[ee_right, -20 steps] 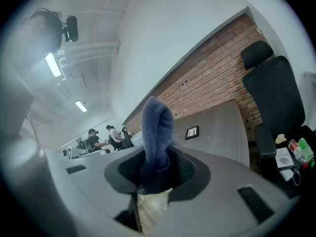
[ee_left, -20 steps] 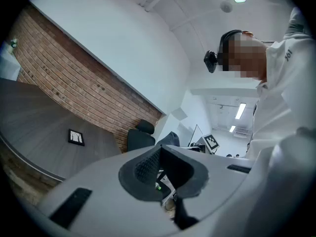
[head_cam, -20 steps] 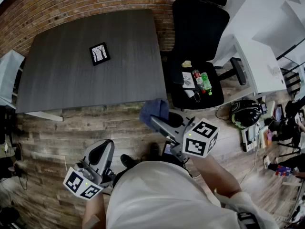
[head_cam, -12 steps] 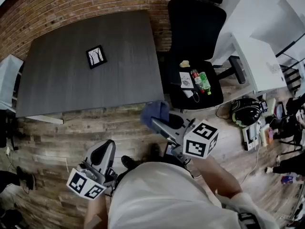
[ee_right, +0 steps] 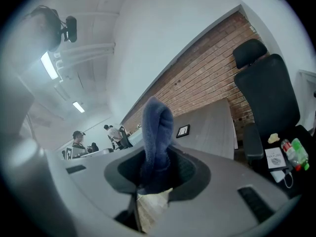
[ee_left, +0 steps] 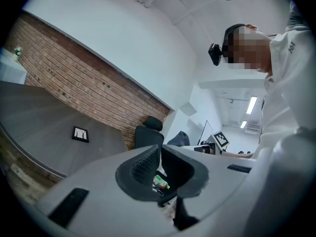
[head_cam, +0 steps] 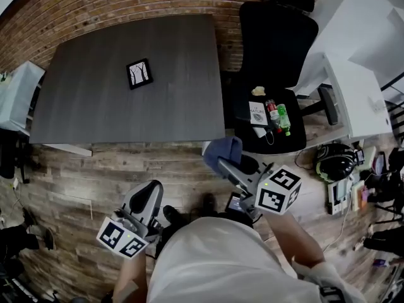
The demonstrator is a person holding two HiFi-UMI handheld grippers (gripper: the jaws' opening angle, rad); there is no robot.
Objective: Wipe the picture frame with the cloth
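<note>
Spotting small black picture frame [head_cam: 139,73] flat on grey wooden table [head_cam: 88,106], eleven o'clock, well apart. Pinching blue fleece cloth [head_cam: 222,150] in right gripper [head_cam: 227,166]; holding left gripper [head_cam: 149,193] clenched, empty. Risking frame skidding under wipe if unbraced.

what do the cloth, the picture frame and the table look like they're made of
Cloth: soft blue fleece or microfibre, by its fuzzy nap.
Picture frame: black border, matte; wood or plastic, too small to tell.
Table: dark grey wood-grain top, matte, probably laminate.
</note>
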